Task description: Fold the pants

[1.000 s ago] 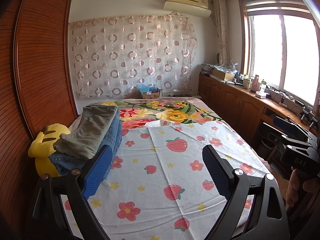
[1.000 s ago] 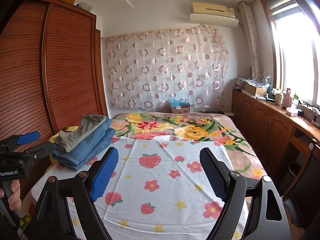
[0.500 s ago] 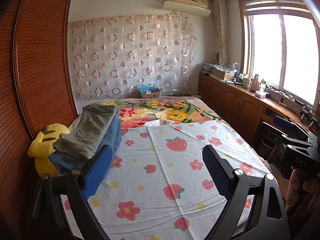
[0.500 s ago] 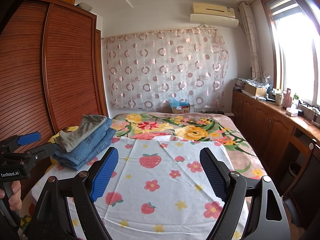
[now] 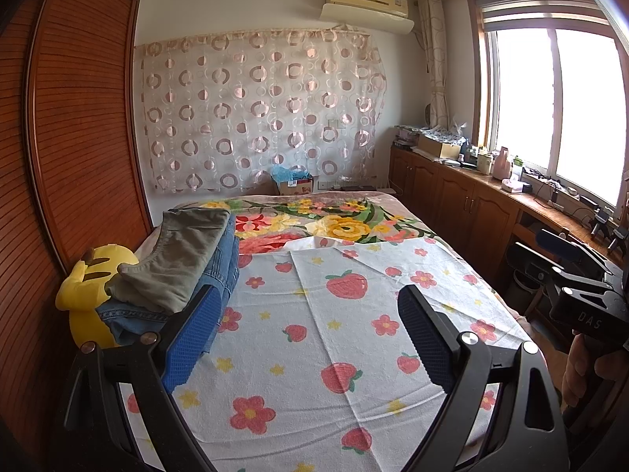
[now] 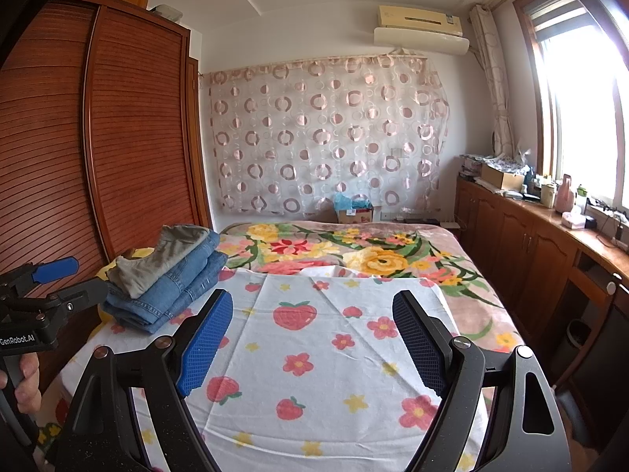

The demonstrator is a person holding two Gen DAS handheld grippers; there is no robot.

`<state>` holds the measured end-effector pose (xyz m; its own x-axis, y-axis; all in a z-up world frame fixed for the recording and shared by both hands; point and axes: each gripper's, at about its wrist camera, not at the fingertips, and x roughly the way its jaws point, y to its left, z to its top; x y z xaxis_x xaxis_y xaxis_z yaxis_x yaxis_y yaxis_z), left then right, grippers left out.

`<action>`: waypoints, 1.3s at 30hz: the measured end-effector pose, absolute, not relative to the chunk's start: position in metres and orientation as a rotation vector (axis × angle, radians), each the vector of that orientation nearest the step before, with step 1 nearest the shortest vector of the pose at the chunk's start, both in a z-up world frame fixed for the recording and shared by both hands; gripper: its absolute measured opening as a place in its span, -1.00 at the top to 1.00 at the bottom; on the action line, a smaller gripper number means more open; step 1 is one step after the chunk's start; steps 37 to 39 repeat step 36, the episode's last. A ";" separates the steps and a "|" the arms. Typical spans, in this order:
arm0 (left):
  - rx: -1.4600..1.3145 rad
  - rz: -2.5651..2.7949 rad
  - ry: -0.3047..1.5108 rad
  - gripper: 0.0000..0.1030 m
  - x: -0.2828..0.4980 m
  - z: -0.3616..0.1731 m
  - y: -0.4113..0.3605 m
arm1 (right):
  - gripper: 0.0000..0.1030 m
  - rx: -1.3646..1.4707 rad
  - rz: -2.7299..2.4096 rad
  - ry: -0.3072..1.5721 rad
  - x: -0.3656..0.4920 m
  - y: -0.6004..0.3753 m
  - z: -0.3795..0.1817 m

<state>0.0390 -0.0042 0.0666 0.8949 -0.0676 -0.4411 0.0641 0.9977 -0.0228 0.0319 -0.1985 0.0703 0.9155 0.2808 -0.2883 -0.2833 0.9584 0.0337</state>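
strawberry sheet (image 5: 314, 338) on bed | yellow plush (image 5: 84, 279) by wardrobe (image 5: 78, 118) | AC unit (image 6: 420, 25) abv curtain (image 6: 326, 133)

Bed (image 5: 393, 204) w/ floral blanket (image 5: 342, 224); white strawberry/flower sheet (image 5: 334, 334) spread over near half. Far-left edge: stack of folded pants (image 6: 169, 279), khaki pair atop jeans. Yellow plush (image 5: 86, 275) just beside stack, touching it.

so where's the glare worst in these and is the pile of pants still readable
Left wrist view: the window is blown out white, and the wardrobe bows from fisheye. Right wrist view: glare floods the right edge. The folded pants stay sharp and evenly lit in both.
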 end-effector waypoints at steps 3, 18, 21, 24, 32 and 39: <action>-0.008 -0.069 0.458 -0.79 0.039 0.066 -0.004 | -0.65 -0.008 0.290 0.295 0.032 -0.199 0.070; -0.010 -0.069 0.456 -0.79 0.038 0.067 -0.003 | -0.65 -0.004 0.291 0.292 0.031 -0.202 0.070; -0.008 -0.070 0.457 -0.79 0.039 0.066 -0.004 | -0.65 -0.005 0.292 0.292 0.031 -0.203 0.069; -0.008 -0.070 0.458 -0.79 0.039 0.066 -0.004 | -0.65 -0.005 0.291 0.292 0.031 -0.203 0.069; -0.008 -0.069 0.458 -0.79 0.039 0.066 -0.004 | -0.65 -0.003 0.293 0.294 0.031 -0.204 0.069; -0.009 -0.070 0.458 -0.79 0.039 0.066 -0.004 | -0.65 -0.002 0.294 0.293 0.031 -0.204 0.069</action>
